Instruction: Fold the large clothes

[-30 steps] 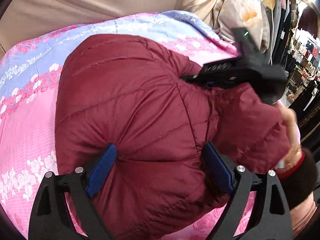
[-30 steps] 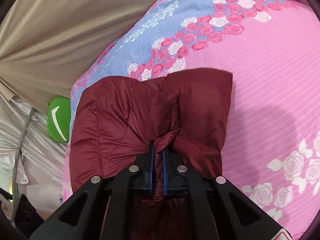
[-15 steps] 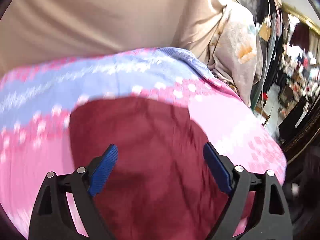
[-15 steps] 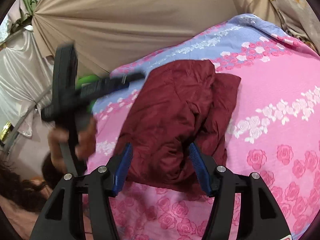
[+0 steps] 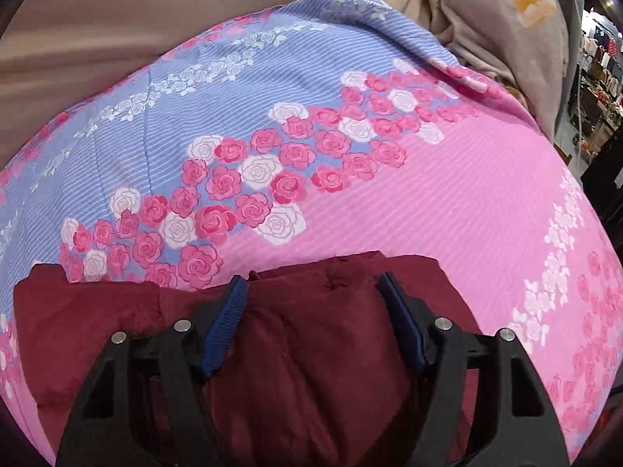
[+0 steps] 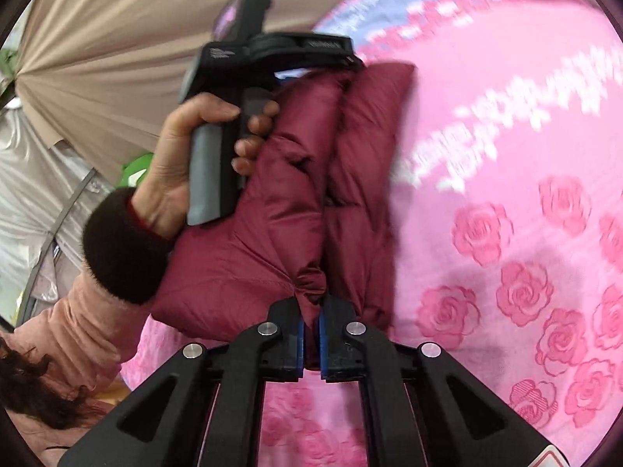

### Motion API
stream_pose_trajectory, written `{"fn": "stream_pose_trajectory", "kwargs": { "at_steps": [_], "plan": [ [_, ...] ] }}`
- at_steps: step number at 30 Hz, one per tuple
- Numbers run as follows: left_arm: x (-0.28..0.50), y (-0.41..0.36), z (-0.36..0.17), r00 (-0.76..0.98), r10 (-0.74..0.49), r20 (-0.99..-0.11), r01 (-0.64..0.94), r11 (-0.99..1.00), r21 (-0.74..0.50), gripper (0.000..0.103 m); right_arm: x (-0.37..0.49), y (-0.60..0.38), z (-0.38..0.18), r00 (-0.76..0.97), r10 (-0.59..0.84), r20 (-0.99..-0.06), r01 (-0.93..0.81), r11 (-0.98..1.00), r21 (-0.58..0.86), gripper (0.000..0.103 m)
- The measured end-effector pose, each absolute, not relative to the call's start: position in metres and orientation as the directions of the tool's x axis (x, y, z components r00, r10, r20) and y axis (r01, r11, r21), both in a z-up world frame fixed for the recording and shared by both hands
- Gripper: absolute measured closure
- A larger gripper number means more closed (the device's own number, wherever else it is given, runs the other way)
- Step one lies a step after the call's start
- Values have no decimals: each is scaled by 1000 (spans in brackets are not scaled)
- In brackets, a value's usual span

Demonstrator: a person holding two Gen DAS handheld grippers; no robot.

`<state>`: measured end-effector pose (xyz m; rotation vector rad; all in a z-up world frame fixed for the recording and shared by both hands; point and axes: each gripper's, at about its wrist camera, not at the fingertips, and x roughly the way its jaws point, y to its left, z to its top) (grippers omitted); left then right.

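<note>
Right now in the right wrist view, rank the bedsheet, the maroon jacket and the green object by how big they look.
1. bedsheet, fills most of the frame
2. maroon jacket
3. green object, smallest, though mostly hidden behind the hand, so unsure

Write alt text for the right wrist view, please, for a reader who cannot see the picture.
The right gripper is shut on a pinched fold of a dark red puffer jacket that lies bunched on a pink bedsheet printed with roses. At the jacket's left edge, the person's left hand holds the left gripper's black handle. Beige curtains hang behind.
</note>
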<state>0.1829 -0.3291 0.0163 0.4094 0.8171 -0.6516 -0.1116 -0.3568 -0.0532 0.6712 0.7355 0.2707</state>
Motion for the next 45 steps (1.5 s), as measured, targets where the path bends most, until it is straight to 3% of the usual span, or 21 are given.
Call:
{"fn": "stream_pose_trajectory", "kwargs": {
  "at_steps": [5,8,10,12,14,16,18,20,23,25,26,27,28,30,33,35,37,40,45],
  "plan": [
    [193,-334,1,543,-339,-768,637,762,114,33,-101,-357,-67,692,457,-559,18,763,646,103],
    [185,-320,22,573,-373,-729,626,774,96,33,-106,-359,-58,695,455,-557,21,761,648,99],
    [170,-292,60,584,-464,-665,635,772,19,34,-124,-364,-36,739,391,-549,31,794,607,83],
    [155,-262,97,588,-537,-605,654,756,-35,27,-139,-374,-15,787,330,-522,44,813,581,69],
    [133,-225,134,617,-573,-539,653,755,-54,18,-147,-388,13,834,317,-452,16,804,594,67],
    [112,-193,152,644,-582,-497,650,758,-45,16,-140,-392,36,856,308,-415,-8,811,585,61],
    [90,-160,151,664,-562,-493,632,774,-30,15,-114,-388,57,861,280,-425,2,834,552,49],
    [74,-132,133,665,-528,-527,605,795,-33,14,-72,-382,68,854,248,-457,29,855,519,45],
    [58,-104,93,654,-477,-588,563,826,-44,14,-14,-368,66,814,224,-535,86,865,494,45],
    [51,-96,69,641,-451,-621,546,837,-44,15,23,-358,61,787,240,-569,95,863,496,52],
    [49,-94,59,639,-441,-630,539,841,-43,15,36,-358,54,774,245,-584,102,862,497,58],
    [46,-93,51,643,-424,-637,524,851,-38,15,45,-358,48,765,241,-597,108,866,488,83],
    [45,-93,43,640,-417,-645,520,854,-36,15,56,-356,37,753,189,-630,151,883,445,97],
    [49,-96,24,603,-410,-685,522,852,-51,14,65,-355,14,724,98,-683,215,909,358,101],
    [61,-95,3,521,-464,-716,508,843,-177,12,69,-371,-14,709,125,-694,250,875,414,103],
    [66,-95,0,510,-461,-726,500,846,-186,12,58,-379,-7,718,132,-683,257,862,437,100],
    [66,-94,1,512,-460,-726,500,846,-184,12,33,-381,9,753,156,-639,238,842,485,89],
    [65,-94,1,522,-452,-724,501,849,-169,12,-8,-369,27,808,153,-569,181,855,486,89],
    [65,-95,0,521,-456,-722,509,845,-166,12,-21,-354,-7,739,122,-663,225,883,413,88]
  ]
}}
